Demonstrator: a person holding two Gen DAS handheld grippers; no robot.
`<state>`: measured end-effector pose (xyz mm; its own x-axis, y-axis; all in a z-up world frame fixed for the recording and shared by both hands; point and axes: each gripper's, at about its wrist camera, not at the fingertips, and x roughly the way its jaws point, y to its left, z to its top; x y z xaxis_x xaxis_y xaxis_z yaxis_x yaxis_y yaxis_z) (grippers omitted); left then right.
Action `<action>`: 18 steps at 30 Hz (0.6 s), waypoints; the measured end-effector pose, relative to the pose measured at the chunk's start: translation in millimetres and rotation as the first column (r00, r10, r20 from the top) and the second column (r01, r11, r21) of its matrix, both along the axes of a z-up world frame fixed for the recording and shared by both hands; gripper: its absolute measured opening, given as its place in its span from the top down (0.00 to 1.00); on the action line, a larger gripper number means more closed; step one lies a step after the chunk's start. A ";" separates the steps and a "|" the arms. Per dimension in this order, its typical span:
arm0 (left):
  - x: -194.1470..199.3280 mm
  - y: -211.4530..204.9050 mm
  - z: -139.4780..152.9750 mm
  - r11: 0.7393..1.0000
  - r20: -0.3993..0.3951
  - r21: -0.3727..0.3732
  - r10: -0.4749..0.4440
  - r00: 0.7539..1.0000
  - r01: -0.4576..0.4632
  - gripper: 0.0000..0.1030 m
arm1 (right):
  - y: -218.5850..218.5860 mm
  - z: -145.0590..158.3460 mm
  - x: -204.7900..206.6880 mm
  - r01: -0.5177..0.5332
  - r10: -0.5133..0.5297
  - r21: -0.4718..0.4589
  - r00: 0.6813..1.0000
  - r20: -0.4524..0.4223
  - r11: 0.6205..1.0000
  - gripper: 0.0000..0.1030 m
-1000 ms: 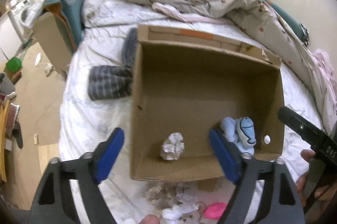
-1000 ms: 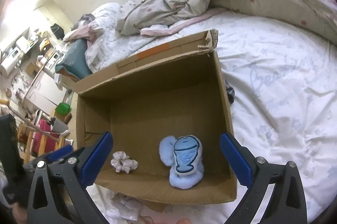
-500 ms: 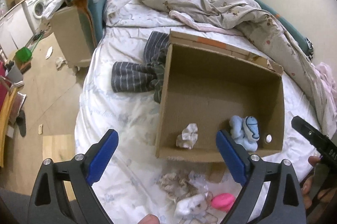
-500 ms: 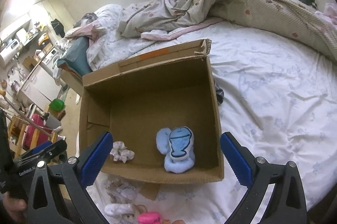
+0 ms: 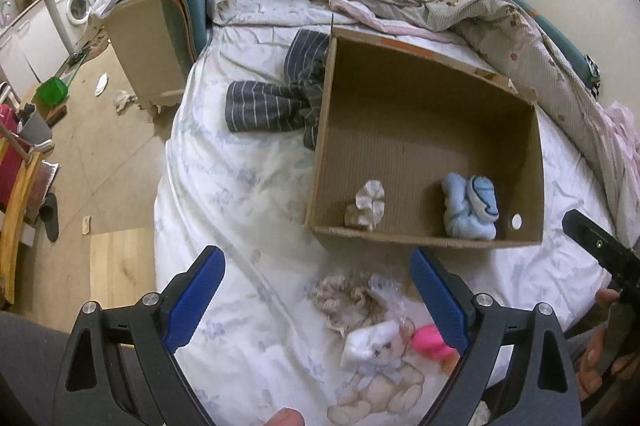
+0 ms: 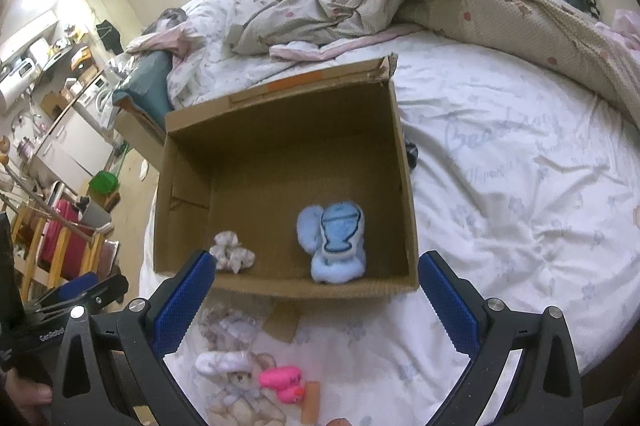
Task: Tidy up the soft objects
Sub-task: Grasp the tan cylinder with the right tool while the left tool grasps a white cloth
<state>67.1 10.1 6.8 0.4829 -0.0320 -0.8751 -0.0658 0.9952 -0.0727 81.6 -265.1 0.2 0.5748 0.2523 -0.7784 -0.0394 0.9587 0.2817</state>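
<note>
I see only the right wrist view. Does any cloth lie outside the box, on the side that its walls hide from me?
Observer: Yes. A striped cloth lies on the bed against the box, at its left wall.
Operator: Does the left gripper hold something?
Observer: No. The left gripper is open and empty.
Operator: Has the box any opening in a wall?
Observer: A small round hole in the right wall, beside the blue toy.
</note>
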 end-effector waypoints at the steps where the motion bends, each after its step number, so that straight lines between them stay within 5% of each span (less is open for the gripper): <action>1: -2.2 -1.5 -0.6 1.000 -0.005 0.007 -0.004 1.000 0.004 0.10 | 0.7 -1.9 -2.9 -0.001 0.001 -0.001 1.000 -0.007 1.000 0.00; 10: -15.0 -5.2 -7.5 0.999 -0.047 0.035 -0.011 0.999 0.012 0.10 | 14.7 -22.3 -25.1 -0.071 0.069 -0.018 0.992 -0.103 0.997 0.00; 18: -16.2 -6.4 -11.2 0.999 -0.080 0.046 0.009 0.997 -0.006 0.10 | 10.2 -53.7 -29.0 -0.098 0.117 0.081 0.954 -0.276 0.992 0.00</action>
<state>50.9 3.7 -4.4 0.4115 0.0119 -0.9113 -0.0771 0.9968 -0.0217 52.6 -254.9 -53.6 0.3028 0.3569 -0.8837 -0.0519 0.9320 0.3587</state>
